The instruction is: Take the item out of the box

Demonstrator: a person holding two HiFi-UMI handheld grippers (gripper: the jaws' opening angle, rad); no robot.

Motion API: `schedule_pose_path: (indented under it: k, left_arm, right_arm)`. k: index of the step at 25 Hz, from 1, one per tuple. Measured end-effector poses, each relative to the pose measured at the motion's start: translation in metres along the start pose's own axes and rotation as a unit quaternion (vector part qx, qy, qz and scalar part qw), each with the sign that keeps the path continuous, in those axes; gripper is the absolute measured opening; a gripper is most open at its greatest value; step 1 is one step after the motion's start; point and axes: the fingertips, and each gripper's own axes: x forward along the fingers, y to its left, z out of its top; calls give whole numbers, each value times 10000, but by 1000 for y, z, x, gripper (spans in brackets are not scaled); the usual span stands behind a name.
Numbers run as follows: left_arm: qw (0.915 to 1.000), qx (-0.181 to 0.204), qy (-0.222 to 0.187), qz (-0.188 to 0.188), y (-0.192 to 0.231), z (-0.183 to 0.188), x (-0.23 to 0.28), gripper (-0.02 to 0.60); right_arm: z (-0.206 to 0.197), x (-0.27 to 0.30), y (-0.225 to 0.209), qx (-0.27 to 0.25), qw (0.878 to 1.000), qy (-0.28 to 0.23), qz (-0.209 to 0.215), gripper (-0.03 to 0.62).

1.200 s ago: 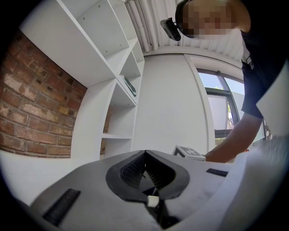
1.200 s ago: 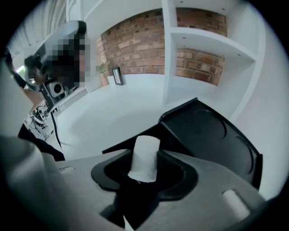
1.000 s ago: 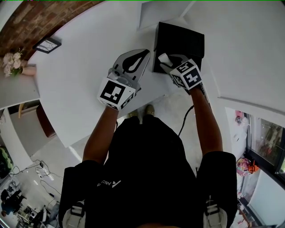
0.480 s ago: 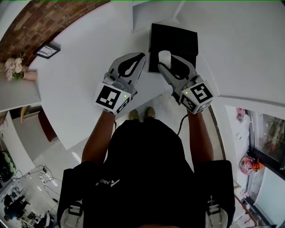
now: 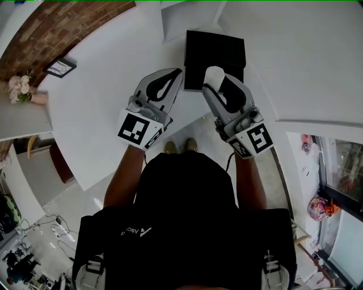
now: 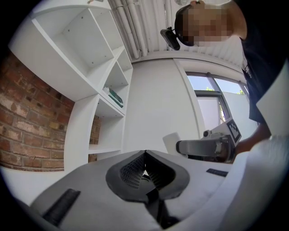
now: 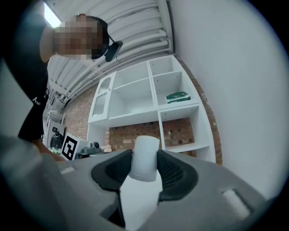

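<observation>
A black box (image 5: 214,52) stands on the white table (image 5: 102,107) near its far edge. My right gripper (image 5: 217,82) is lifted in front of the box and tilted upward, shut on a white cylindrical item (image 5: 214,75). In the right gripper view that item (image 7: 145,159) stands upright between the two ribbed pads, its top poking above them. My left gripper (image 5: 174,75) hovers left of the box with its jaws shut and nothing in them (image 6: 144,166). In the left gripper view the right gripper (image 6: 205,148) and the white item (image 6: 172,143) appear to the right.
White shelving (image 7: 149,97) against a brick wall (image 5: 62,20) rises behind the table. A small framed picture (image 5: 59,67) lies at the table's left part, flowers (image 5: 17,88) beyond its edge. A white box (image 5: 184,17) stands behind the black one.
The right gripper has risen and tipped back out of the black box with the white item in it. The left gripper has barely shifted.
</observation>
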Motion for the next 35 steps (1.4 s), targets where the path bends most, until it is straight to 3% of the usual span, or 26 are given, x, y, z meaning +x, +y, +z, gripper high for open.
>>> schedule_pose_path:
  k: [9,35]
  left_arm:
    - [9999,75,-149,-34,-16,12,-2,-2]
    - [9994,163,-287,-76,-39,25,-7,-2]
  right_arm:
    - [15,-14,11,-181,9992,-367,-34,178]
    - [25,-33,26,-334,9987,-397,25,176]
